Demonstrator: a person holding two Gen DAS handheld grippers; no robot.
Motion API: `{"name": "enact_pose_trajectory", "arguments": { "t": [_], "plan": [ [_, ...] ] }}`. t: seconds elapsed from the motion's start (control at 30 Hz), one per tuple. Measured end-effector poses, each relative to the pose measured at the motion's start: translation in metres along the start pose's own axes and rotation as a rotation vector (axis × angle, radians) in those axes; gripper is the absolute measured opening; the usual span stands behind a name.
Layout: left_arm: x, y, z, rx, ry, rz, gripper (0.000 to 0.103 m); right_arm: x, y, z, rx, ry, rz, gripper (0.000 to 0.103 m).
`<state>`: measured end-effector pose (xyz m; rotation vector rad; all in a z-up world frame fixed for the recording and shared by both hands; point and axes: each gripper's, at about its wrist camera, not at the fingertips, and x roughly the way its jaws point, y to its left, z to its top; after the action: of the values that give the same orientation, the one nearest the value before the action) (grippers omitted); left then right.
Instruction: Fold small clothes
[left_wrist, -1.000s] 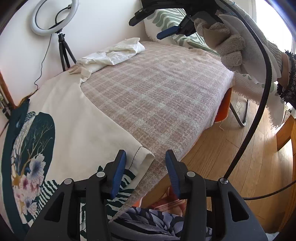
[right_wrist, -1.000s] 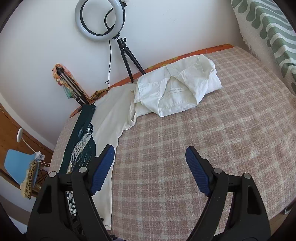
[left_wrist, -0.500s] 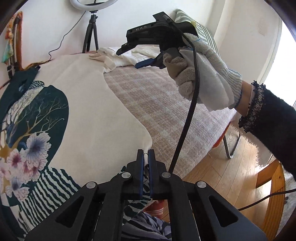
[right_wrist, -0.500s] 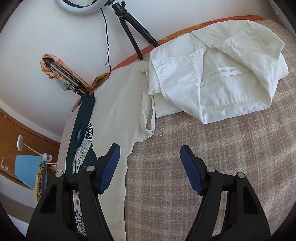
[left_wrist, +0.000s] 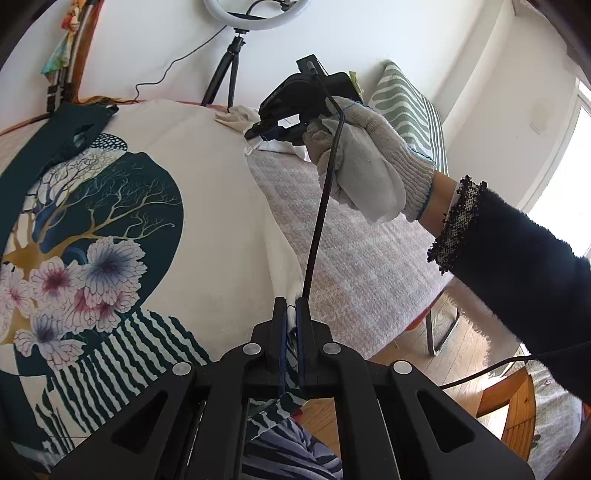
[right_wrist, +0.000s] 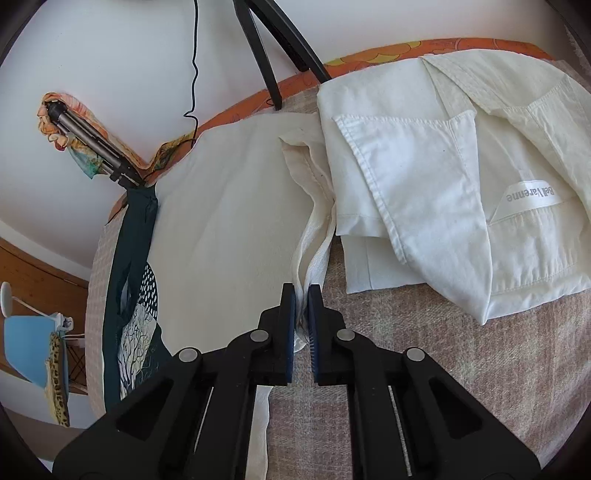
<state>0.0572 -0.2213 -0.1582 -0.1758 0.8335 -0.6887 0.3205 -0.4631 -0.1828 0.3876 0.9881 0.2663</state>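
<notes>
A cream garment with a teal tree-and-flower print lies spread flat on the checked bed cover. My left gripper is shut on its near right corner at the bed's front edge. My right gripper is shut on the far right edge of the same garment, beside a folded white shirt. In the left wrist view the right gripper is held by a gloved hand above the far edge.
A ring light on a tripod stands at the wall behind the bed. A green patterned cushion leans at the back right. A striped cloth hangs below the bed's front. Wooden floor lies to the right.
Both grippers have closed: the left on the garment's near corner, the right on its far edge after moving down toward the white shirt.
</notes>
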Motion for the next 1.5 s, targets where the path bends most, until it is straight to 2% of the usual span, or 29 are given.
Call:
{"name": "enact_pose_trajectory", "arguments": {
  "t": [0.17,0.37,0.7,0.9,1.1,1.13,1.2,1.27,1.33,1.4,1.5],
  "plan": [
    [-0.015,0.012,-0.001,-0.032,-0.031,-0.03,0.003,-0.013,0.041,0.006,-0.092,-0.036,-0.037,0.007],
    [-0.036,0.035,-0.004,-0.074,-0.066,-0.03,0.003,-0.016,0.107,0.004,-0.225,-0.082,-0.073,0.006],
    [-0.07,0.075,-0.016,-0.135,-0.108,0.024,0.003,0.038,0.207,-0.016,-0.42,-0.02,-0.101,0.005],
    [-0.076,0.089,-0.025,-0.159,-0.098,0.051,0.003,0.072,0.241,-0.031,-0.481,0.026,-0.102,0.005],
    [-0.076,0.101,-0.029,-0.178,-0.085,0.074,0.003,0.096,0.247,-0.036,-0.495,0.06,-0.129,0.005],
    [-0.075,0.102,-0.029,-0.177,-0.076,0.076,0.003,0.099,0.244,-0.034,-0.478,0.088,-0.104,0.007],
    [-0.075,0.104,-0.029,-0.186,-0.049,0.067,0.003,0.098,0.237,-0.031,-0.442,0.151,-0.036,0.019],
    [-0.081,0.107,-0.029,-0.189,-0.048,0.077,0.012,0.076,0.23,-0.03,-0.437,0.134,0.034,0.043],
    [-0.091,0.112,-0.029,-0.201,-0.052,0.096,0.017,0.045,0.219,-0.028,-0.43,0.08,0.105,0.056],
    [-0.104,0.118,-0.029,-0.21,-0.07,0.086,0.017,0.019,0.202,-0.019,-0.401,0.023,0.138,0.059],
    [-0.127,0.124,-0.031,-0.225,-0.115,0.096,0.017,0.007,0.169,0.008,-0.294,-0.028,0.08,0.059]
  ]
}}
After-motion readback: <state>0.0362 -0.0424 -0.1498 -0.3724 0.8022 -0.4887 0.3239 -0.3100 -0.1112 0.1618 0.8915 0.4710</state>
